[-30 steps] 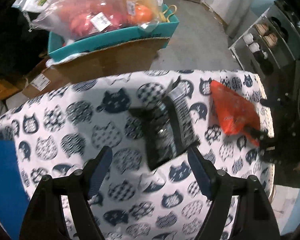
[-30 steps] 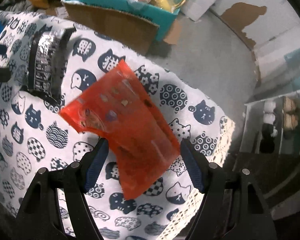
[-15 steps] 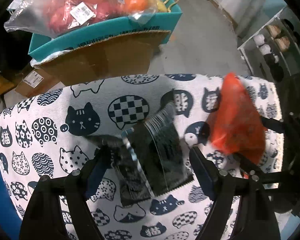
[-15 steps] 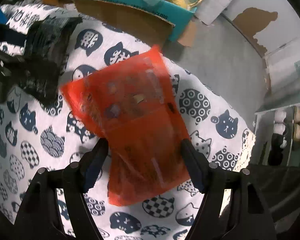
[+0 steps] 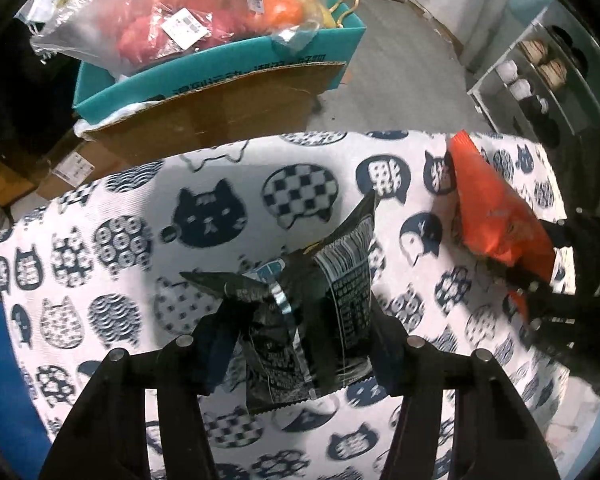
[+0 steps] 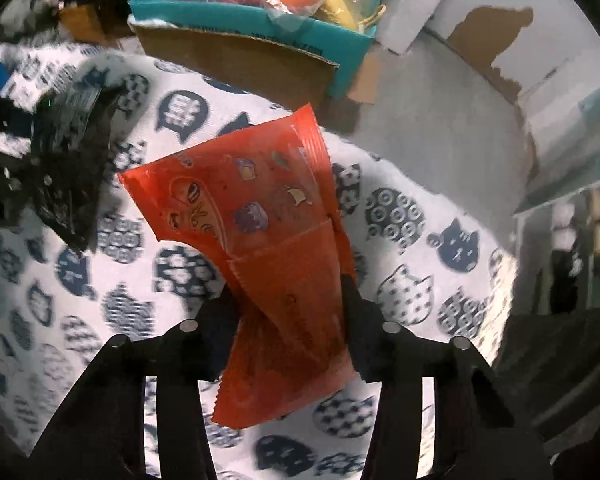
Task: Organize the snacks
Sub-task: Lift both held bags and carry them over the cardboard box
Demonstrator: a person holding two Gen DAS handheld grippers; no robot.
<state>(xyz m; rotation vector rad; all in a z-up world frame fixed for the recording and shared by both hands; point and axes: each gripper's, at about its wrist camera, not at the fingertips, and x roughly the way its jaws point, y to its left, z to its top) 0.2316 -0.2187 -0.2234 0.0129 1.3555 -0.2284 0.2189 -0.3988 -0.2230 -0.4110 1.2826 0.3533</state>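
- Progress check: both pickups look basically done. My left gripper point(image 5: 296, 344) has just been closing and its jaws are now clamped on the black snack packet point(image 5: 320, 312), low centre of the left wrist view, crumpled between the pads.
- My right gripper point(image 6: 288, 320) has just been closing too, and it's pinching the orange snack packet point(image 6: 268, 240), centre of the right wrist view, with the bag buckled where the pads bite.
- Both bags sit over the cat-print tablecloth point(image 5: 120, 240). Can't tell if they're fully off it yet.
- What's left, I reckon: carry both somewhere and drop them off. I don't see an obvious snack bin in either view, so no clue where.
- Containers: the teal box point(image 5: 220, 76), upper left of the left view, holds clear bags of red and orange stuff point(image 5: 188, 20), looks like produce.
- A brown cardboard box point(image 5: 204, 120) sits in front of it; contents hidden.
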